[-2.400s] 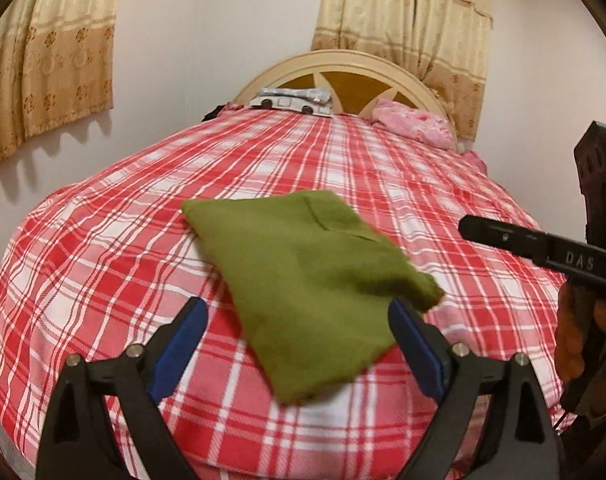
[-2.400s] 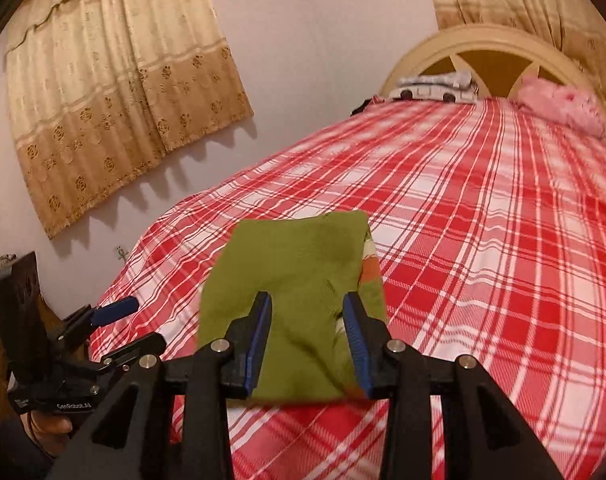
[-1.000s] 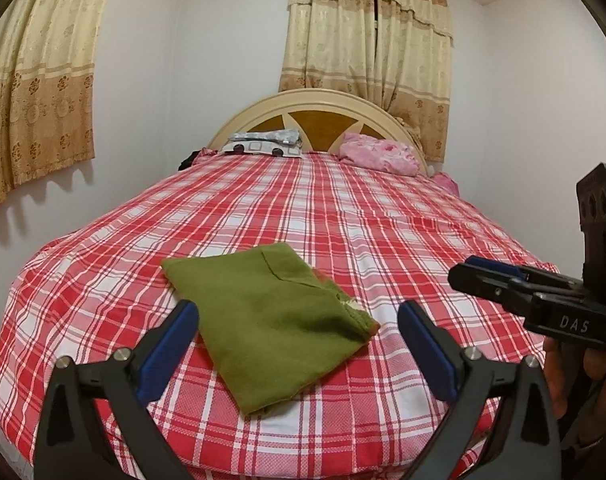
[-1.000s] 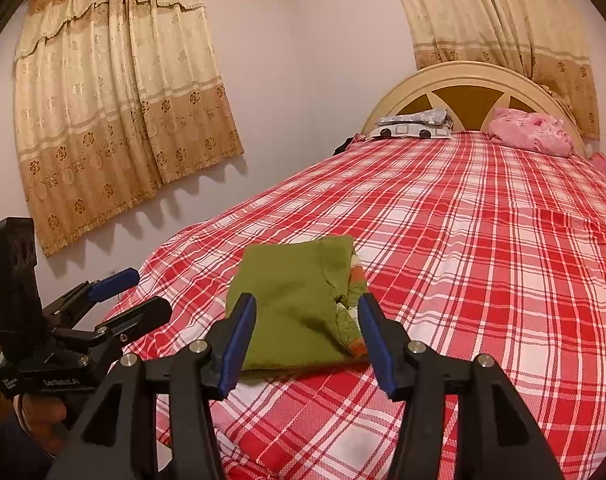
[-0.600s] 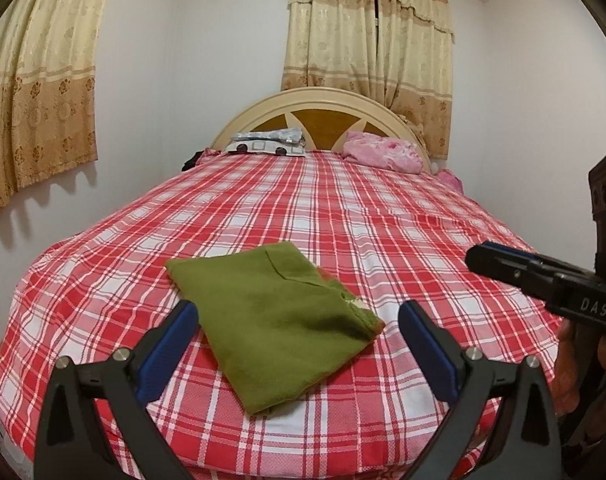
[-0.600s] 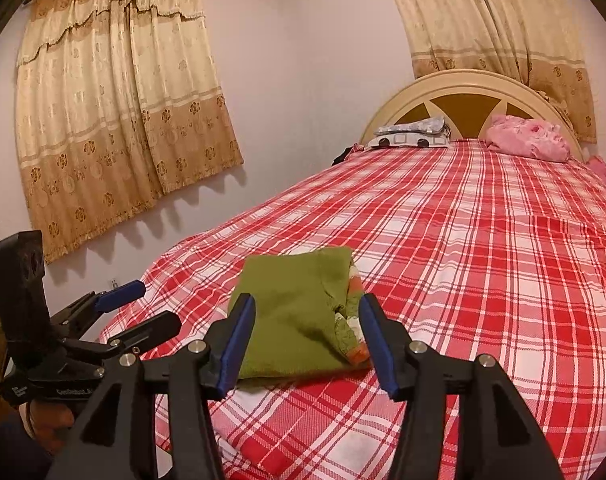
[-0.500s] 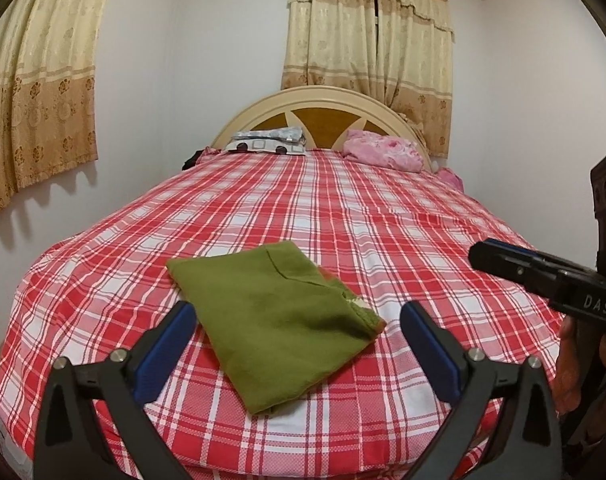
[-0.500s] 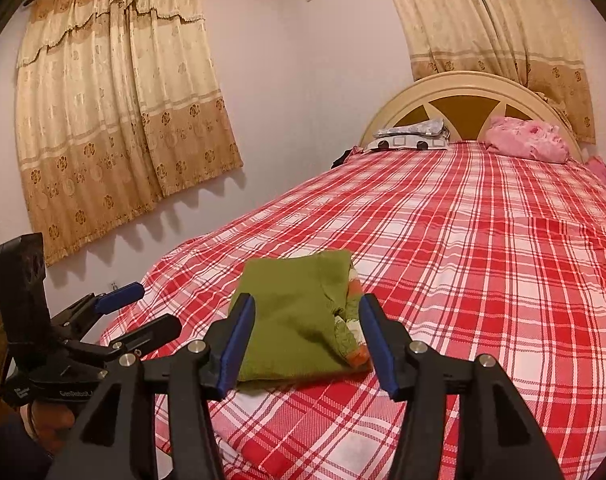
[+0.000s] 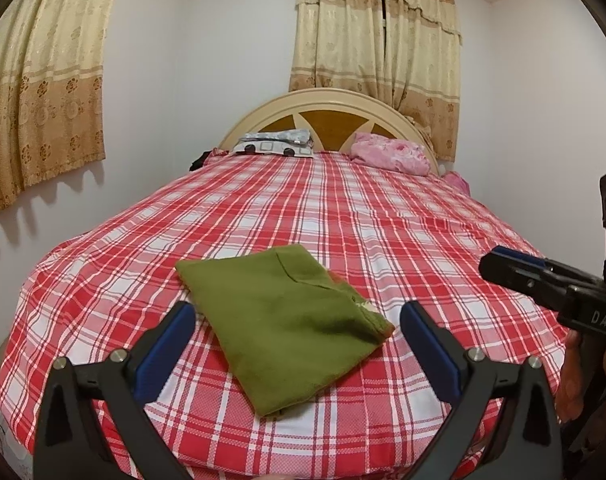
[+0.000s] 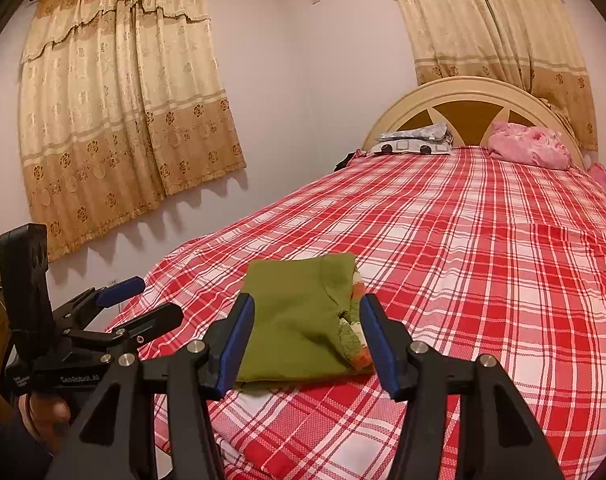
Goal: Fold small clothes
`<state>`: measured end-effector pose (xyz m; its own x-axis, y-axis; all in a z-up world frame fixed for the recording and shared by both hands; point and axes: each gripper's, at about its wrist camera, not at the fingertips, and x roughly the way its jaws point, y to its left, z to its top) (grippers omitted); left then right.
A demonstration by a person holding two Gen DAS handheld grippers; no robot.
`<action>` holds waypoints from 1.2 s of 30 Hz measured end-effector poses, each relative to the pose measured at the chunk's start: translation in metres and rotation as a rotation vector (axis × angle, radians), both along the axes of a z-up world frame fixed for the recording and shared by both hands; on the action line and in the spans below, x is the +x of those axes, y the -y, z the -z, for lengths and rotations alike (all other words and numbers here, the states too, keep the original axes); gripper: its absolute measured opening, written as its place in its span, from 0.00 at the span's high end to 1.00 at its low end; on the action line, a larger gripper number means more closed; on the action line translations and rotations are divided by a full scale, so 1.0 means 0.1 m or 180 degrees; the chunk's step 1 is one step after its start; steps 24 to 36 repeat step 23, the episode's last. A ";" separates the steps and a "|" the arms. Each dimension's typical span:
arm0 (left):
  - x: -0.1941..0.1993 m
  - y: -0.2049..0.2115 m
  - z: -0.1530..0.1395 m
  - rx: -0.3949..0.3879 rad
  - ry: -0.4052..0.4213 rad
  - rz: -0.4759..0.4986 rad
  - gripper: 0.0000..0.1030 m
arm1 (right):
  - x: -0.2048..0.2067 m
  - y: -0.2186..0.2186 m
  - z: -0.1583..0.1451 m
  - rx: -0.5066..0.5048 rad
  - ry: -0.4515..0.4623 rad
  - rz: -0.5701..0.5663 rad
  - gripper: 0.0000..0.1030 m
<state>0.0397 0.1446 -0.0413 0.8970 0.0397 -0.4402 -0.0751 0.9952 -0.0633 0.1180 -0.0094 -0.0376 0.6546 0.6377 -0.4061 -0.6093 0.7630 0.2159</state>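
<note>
A folded olive-green garment (image 9: 287, 320) (image 10: 299, 320) lies flat near the foot of a bed with a red and white checked sheet (image 9: 343, 216) (image 10: 483, 248). Orange and pale layers peek out along its right edge in the right wrist view. My left gripper (image 9: 297, 334) hovers in front of it, jaws spread wide, with nothing between its blue pads. My right gripper (image 10: 307, 332) is held back from the garment too, jaws partly apart and empty. Each gripper also appears in the other's view: the right gripper (image 9: 551, 292) at the far right, the left gripper (image 10: 115, 308) at the lower left.
At the head of the bed sit a cream headboard (image 9: 327, 112), a grey patterned pillow (image 9: 275, 146) and a pink pillow (image 9: 389, 154). Beige curtains (image 10: 119, 100) hang on the left wall and behind the headboard. A person's hand (image 10: 43, 412) grips the left tool.
Since 2.4 s ago both grippers have drawn back and up from the garment, and the right gripper's jaws have widened a little. Over the last second hardly anything moved; the garment lies still.
</note>
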 end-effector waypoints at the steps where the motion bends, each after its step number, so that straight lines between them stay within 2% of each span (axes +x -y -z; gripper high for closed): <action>1: 0.00 0.00 0.00 -0.0001 0.0000 -0.0007 0.00 | 0.00 0.00 0.00 -0.0002 0.0000 0.0002 0.46; 15: 0.01 -0.01 0.00 0.0069 0.0008 -0.0033 0.00 | -0.04 -0.01 0.01 -0.0015 0.0043 -0.0023 0.46; 20: 0.00 -0.08 0.03 -0.0022 0.0029 -0.0066 0.00 | -0.05 -0.02 0.01 -0.0024 0.0039 -0.0030 0.46; 36: 0.02 -0.09 0.05 0.0001 0.0008 -0.0097 0.00 | -0.07 -0.02 0.01 -0.0027 0.0034 -0.0040 0.45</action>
